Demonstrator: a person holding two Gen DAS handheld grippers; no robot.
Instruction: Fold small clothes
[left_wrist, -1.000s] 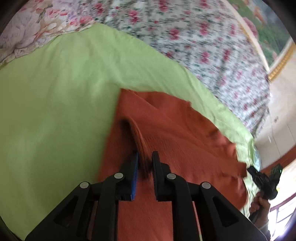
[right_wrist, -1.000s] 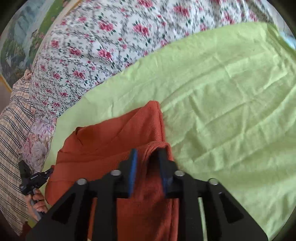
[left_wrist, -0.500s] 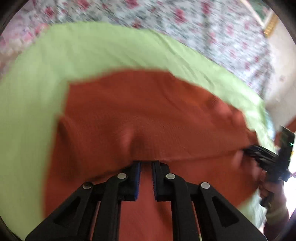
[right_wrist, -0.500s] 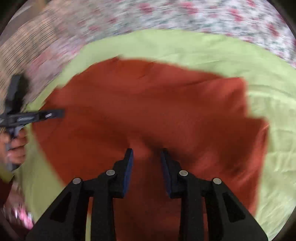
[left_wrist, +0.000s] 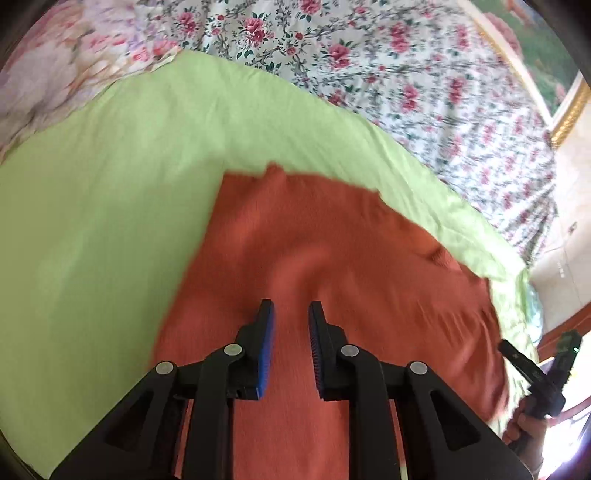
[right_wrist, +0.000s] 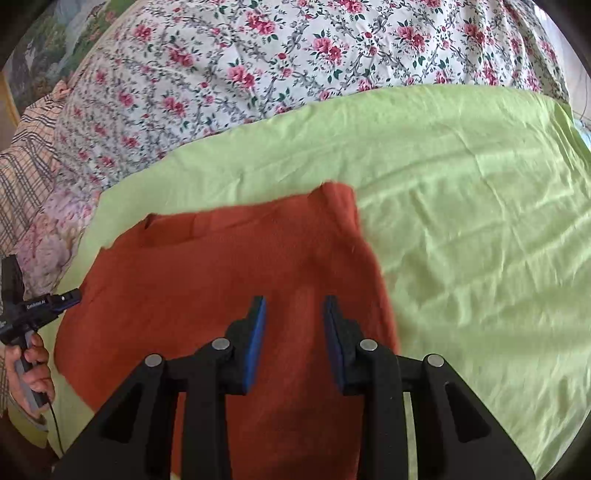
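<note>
A rust-orange knit garment (left_wrist: 332, 240) (right_wrist: 221, 266) lies spread flat on a lime-green sheet (left_wrist: 92, 221) (right_wrist: 461, 221). My left gripper (left_wrist: 290, 310) hovers over the garment's near part. Its jaws are opening, with nothing pinched between the blue pads and only flat cloth below the gap. My right gripper (right_wrist: 294, 302) hangs over the garment near its right edge, open, with no fold between its fingers. Each view catches the other gripper at the garment's side: the right gripper (left_wrist: 532, 369) in a hand and the left gripper (right_wrist: 37, 306) in a hand.
The green sheet covers a bed with a floral bedspread (left_wrist: 369, 55) (right_wrist: 295, 55) beyond it. A checked cloth (right_wrist: 26, 166) lies at the far left. A gold picture frame (left_wrist: 569, 110) and pale floor (left_wrist: 569, 258) show past the bed's right edge.
A second ago each gripper had a raised fold of the garment between its jaws. The garment then swung outward and now lies flat, out of both grippers. The left jaws stand wider.
</note>
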